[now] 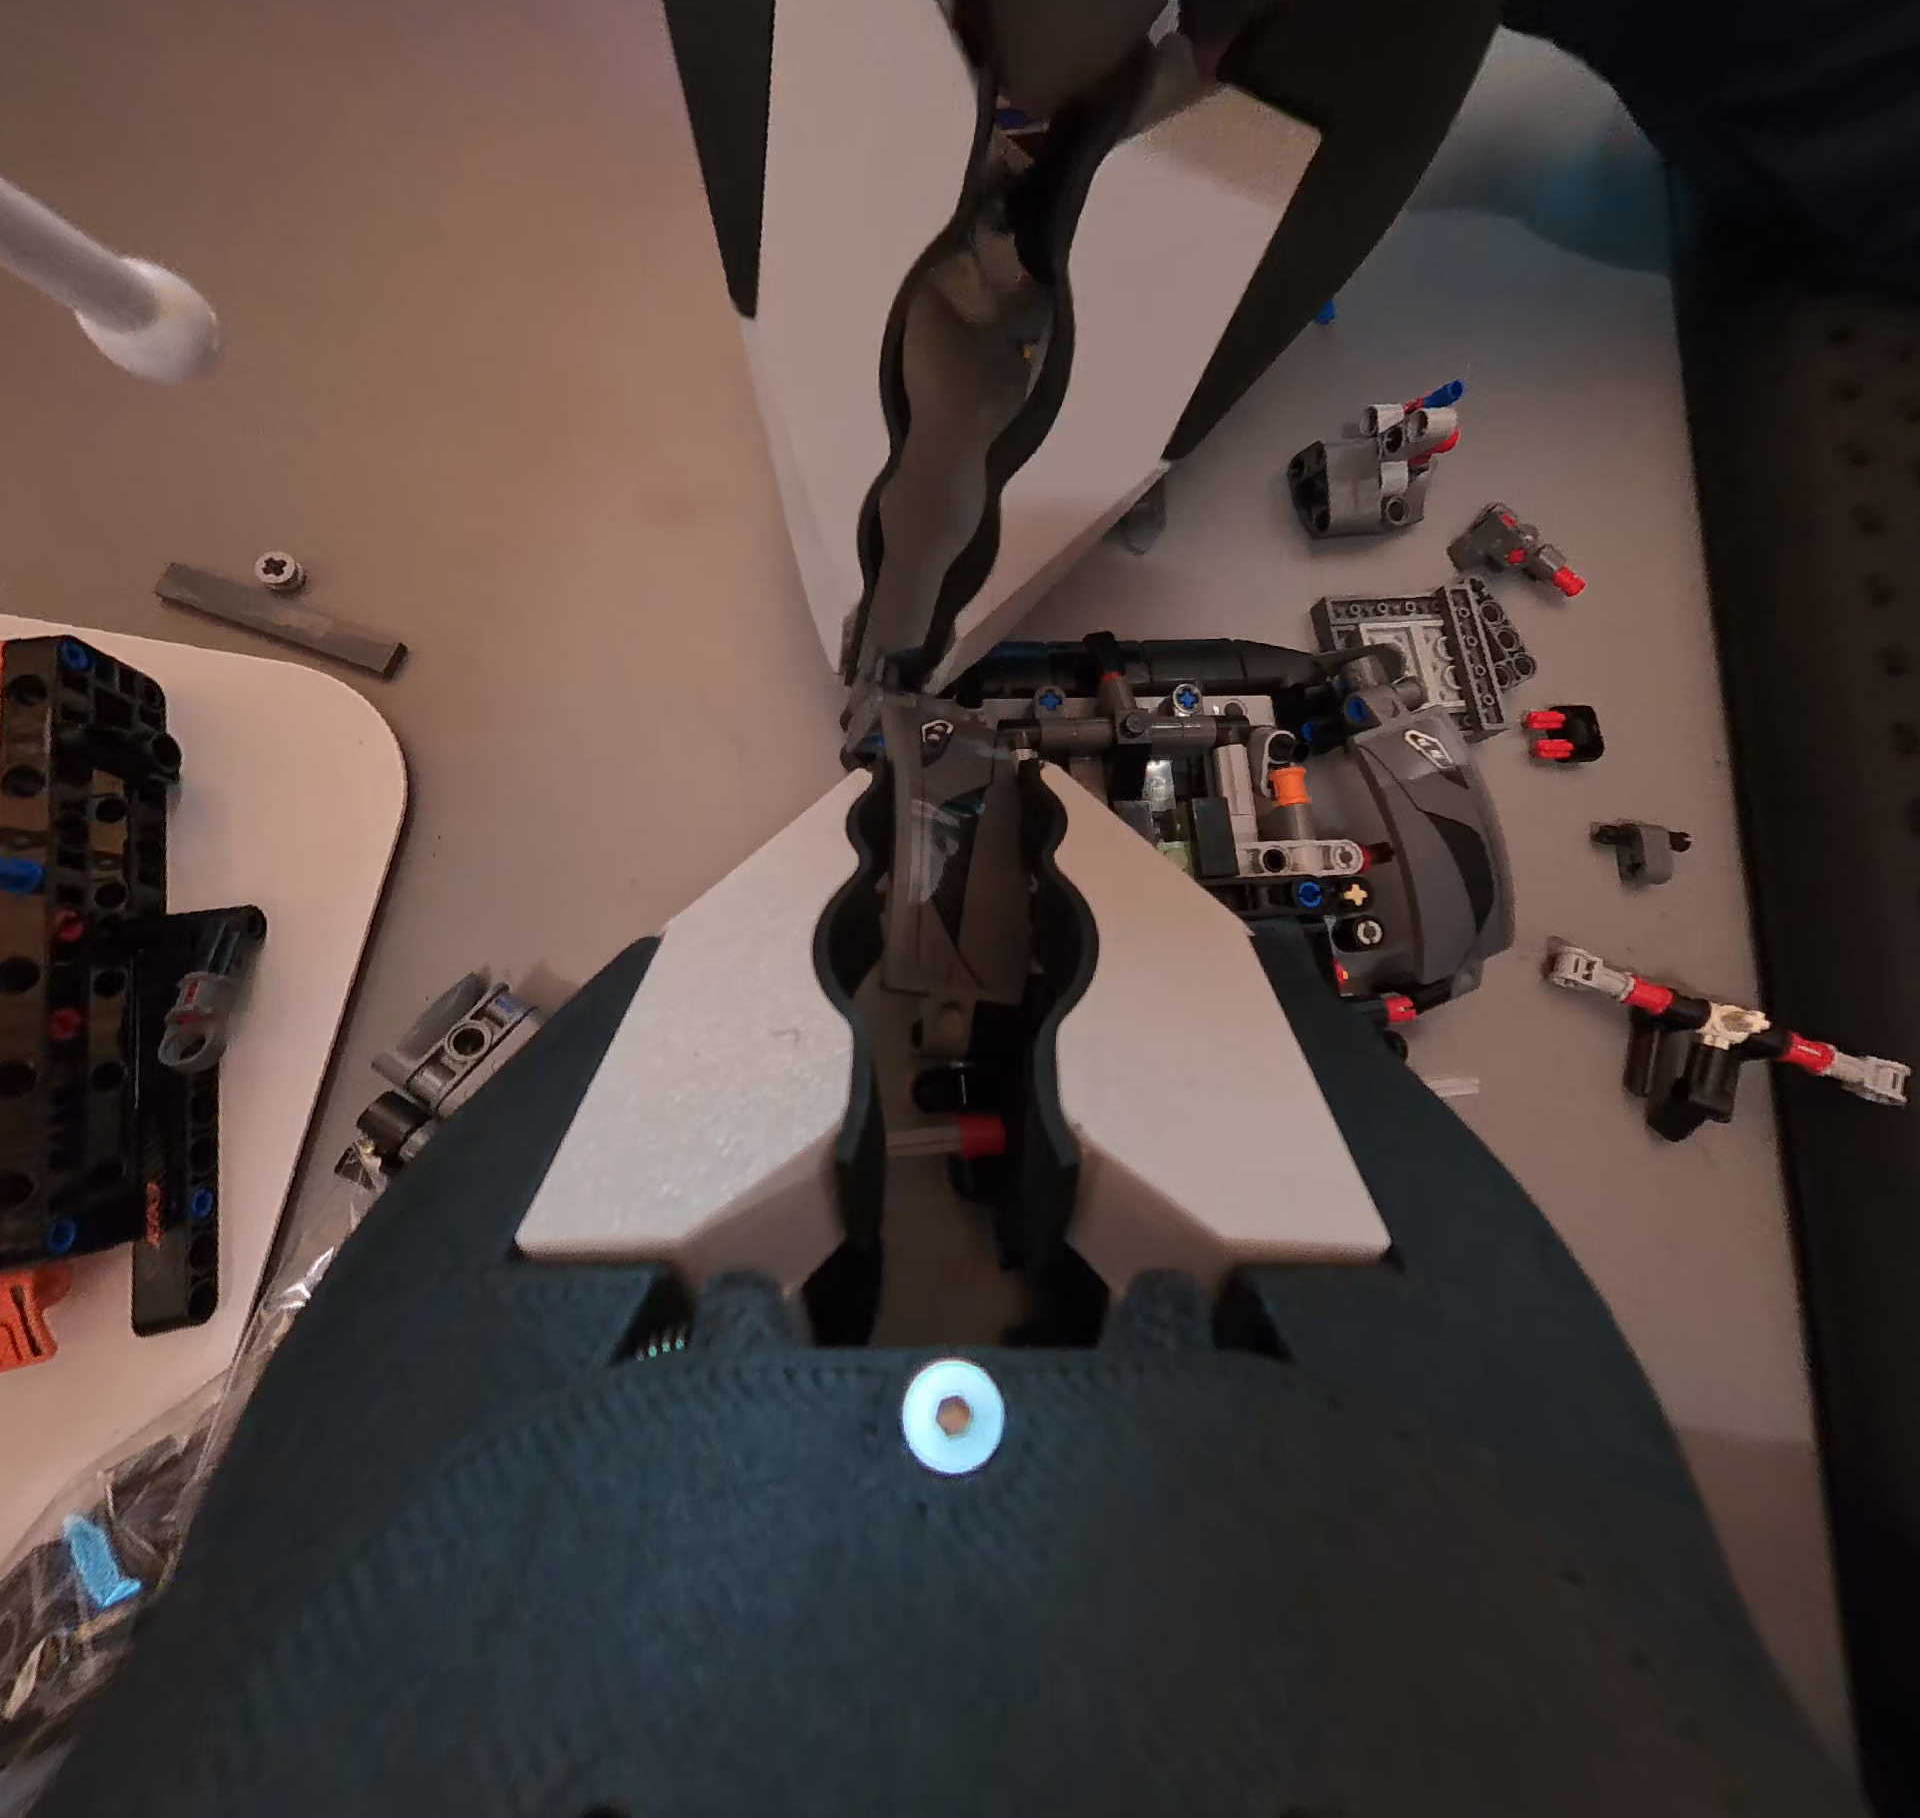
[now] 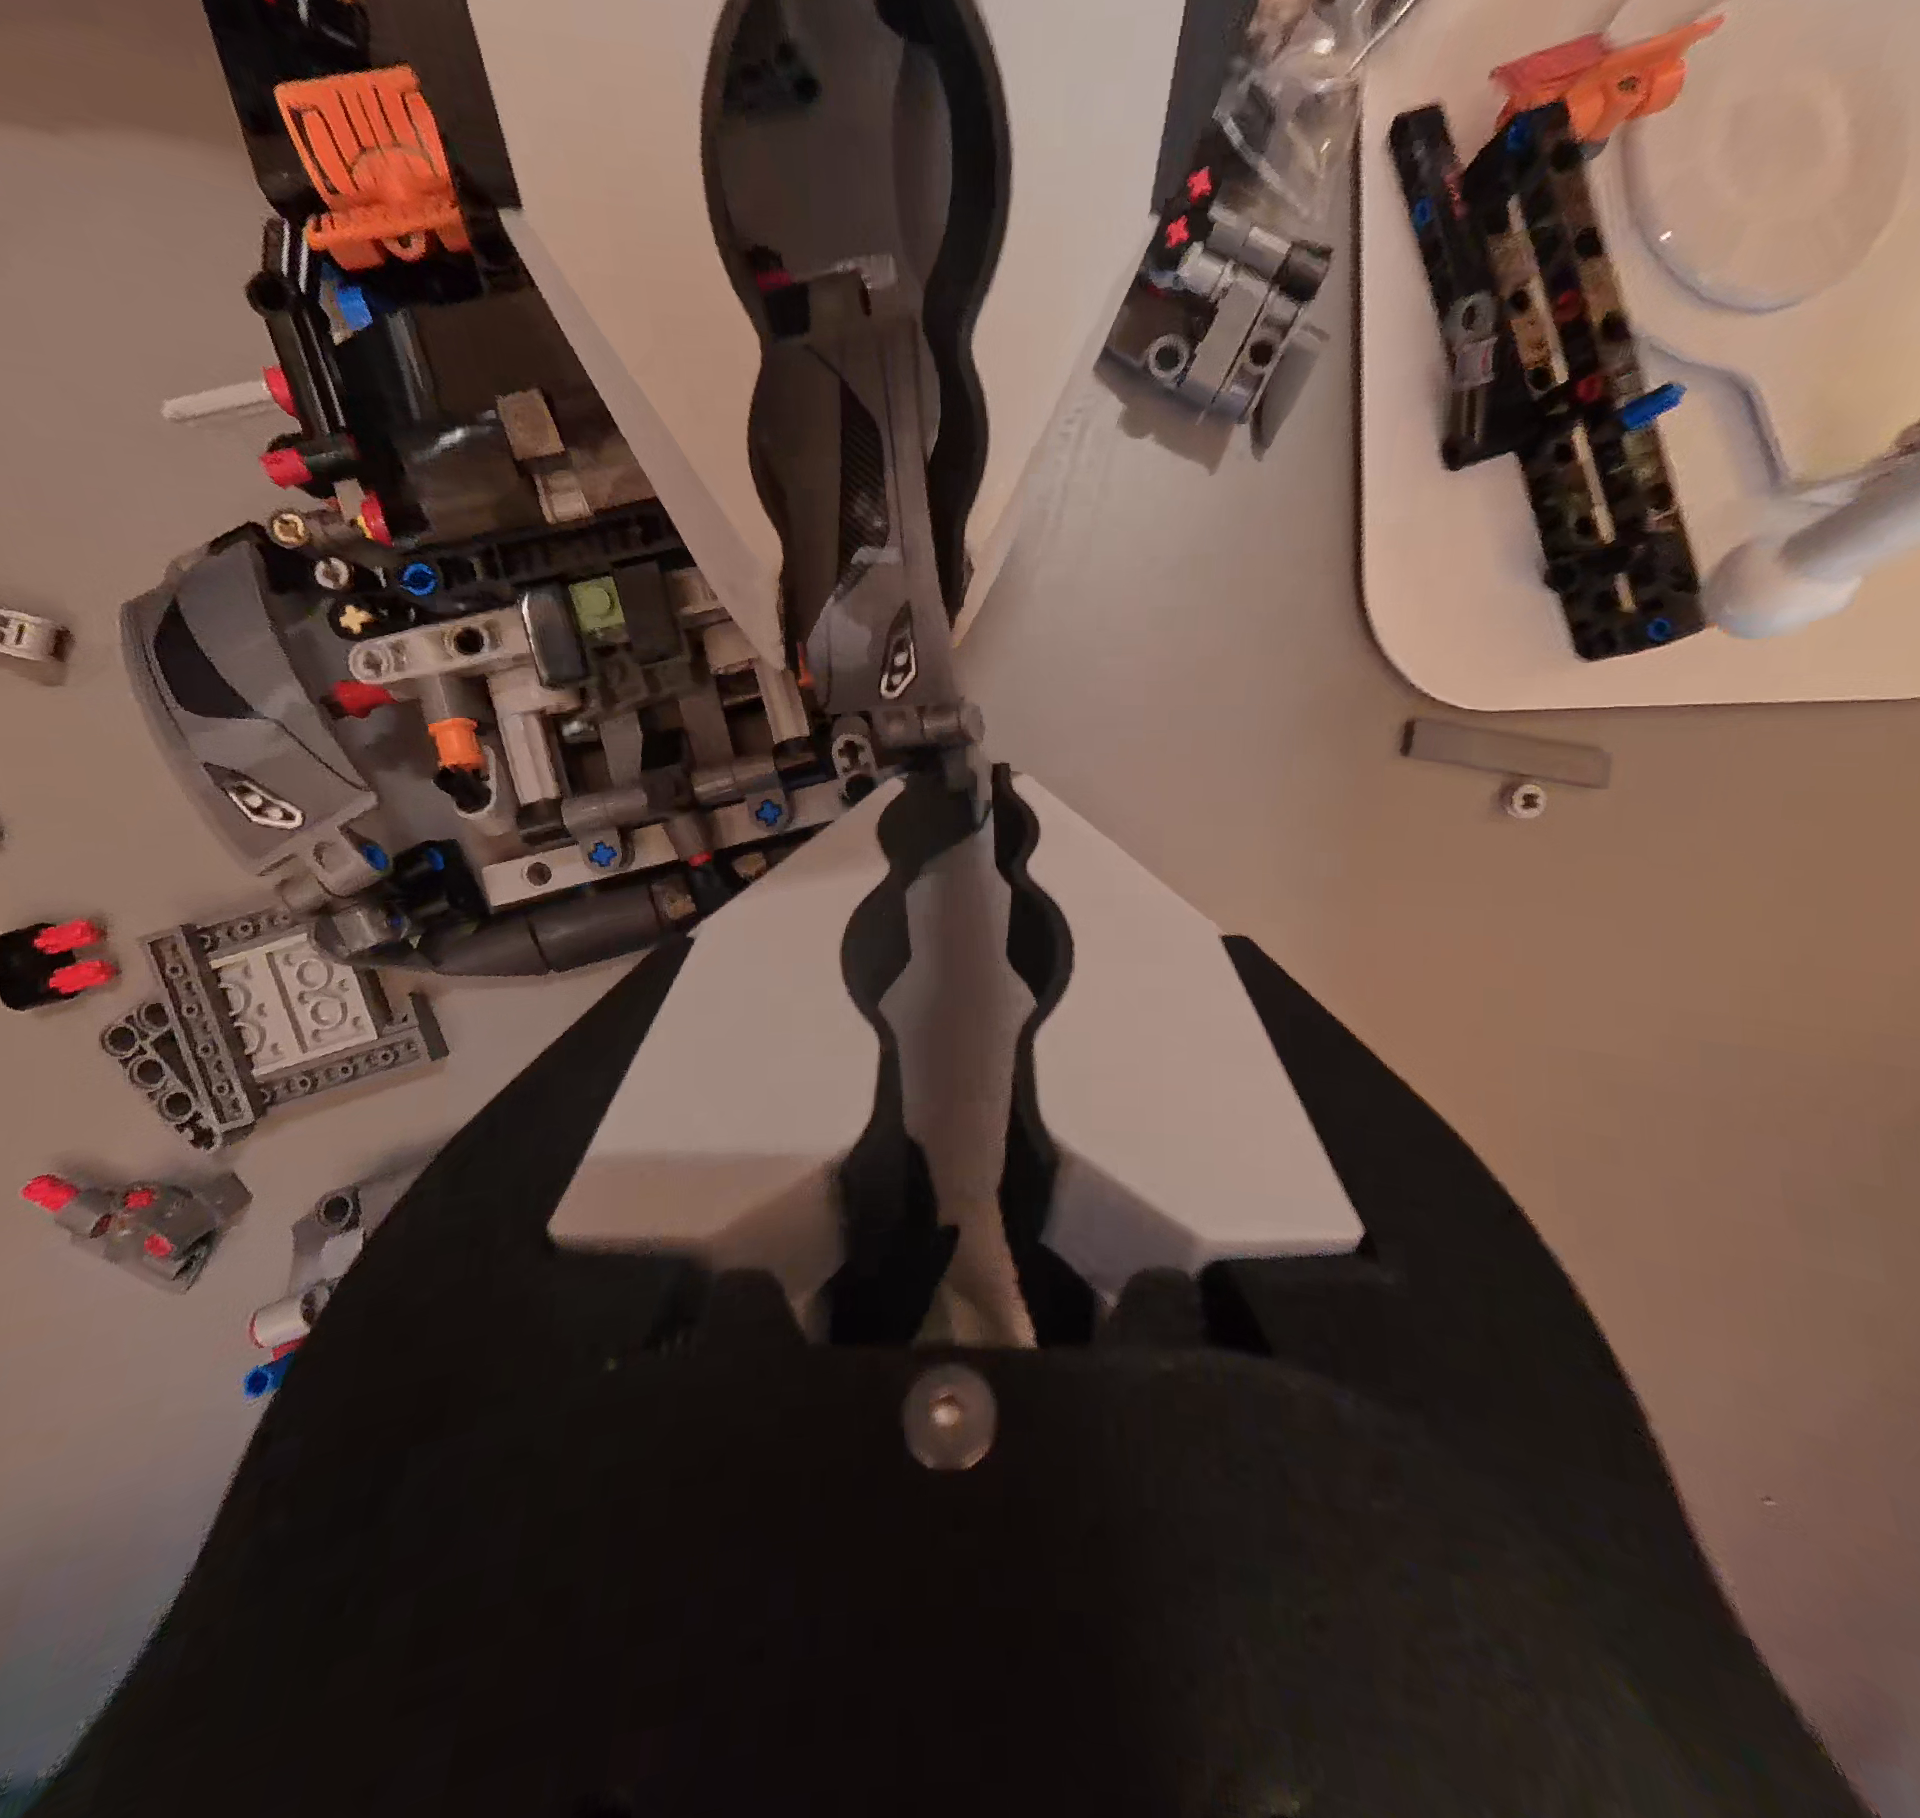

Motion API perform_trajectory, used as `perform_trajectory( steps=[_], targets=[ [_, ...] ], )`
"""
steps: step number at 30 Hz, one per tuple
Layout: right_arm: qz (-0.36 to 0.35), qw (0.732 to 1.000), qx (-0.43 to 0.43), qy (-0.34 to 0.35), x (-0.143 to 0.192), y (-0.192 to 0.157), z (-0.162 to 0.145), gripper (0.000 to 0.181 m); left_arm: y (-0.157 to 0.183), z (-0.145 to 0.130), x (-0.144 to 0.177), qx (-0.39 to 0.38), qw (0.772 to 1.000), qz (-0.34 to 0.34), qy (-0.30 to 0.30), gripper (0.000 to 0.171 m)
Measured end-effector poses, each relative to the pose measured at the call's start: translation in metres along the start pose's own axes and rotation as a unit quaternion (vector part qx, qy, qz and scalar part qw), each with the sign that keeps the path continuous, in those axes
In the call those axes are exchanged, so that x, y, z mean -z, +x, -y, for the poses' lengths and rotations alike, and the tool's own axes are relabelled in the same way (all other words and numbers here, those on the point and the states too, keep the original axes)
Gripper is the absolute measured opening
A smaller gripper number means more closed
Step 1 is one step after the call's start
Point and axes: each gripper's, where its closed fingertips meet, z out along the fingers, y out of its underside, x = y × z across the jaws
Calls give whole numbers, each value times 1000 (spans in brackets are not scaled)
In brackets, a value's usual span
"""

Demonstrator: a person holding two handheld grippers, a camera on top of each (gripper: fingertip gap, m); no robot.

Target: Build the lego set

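Left tongs [image 1: 951, 812] clamp the grey fender panel [image 1: 940, 833] to steady the car [image 1: 1195, 792]; right tongs [image 2: 951, 792] look nearly closed, probably pinching its hinge.

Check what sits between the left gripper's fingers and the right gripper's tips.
The grey curved panel of the car build: the left gripper clamps it lengthwise, and the right gripper pinches its far end. Both wrist views show it.

parts bag [image 1: 125, 1519] — cropped, perhaps blurred
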Motion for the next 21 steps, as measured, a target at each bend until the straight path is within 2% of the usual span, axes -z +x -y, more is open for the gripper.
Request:
perform_trajectory(
  steps=[10,17,21],
  targets=[
    [-19,999,33,-19,-5,0,-2,4,2,2,-2,-14,1000,8,-5,22],
    [0,1000,18,11,5,-2,-1,4,2,3,4,-8,1000,2,15,21],
    [8,1000,23,-8,4,-8,-8,5,6,1,-1,-3,1000,-14,13,21]
  ],
)
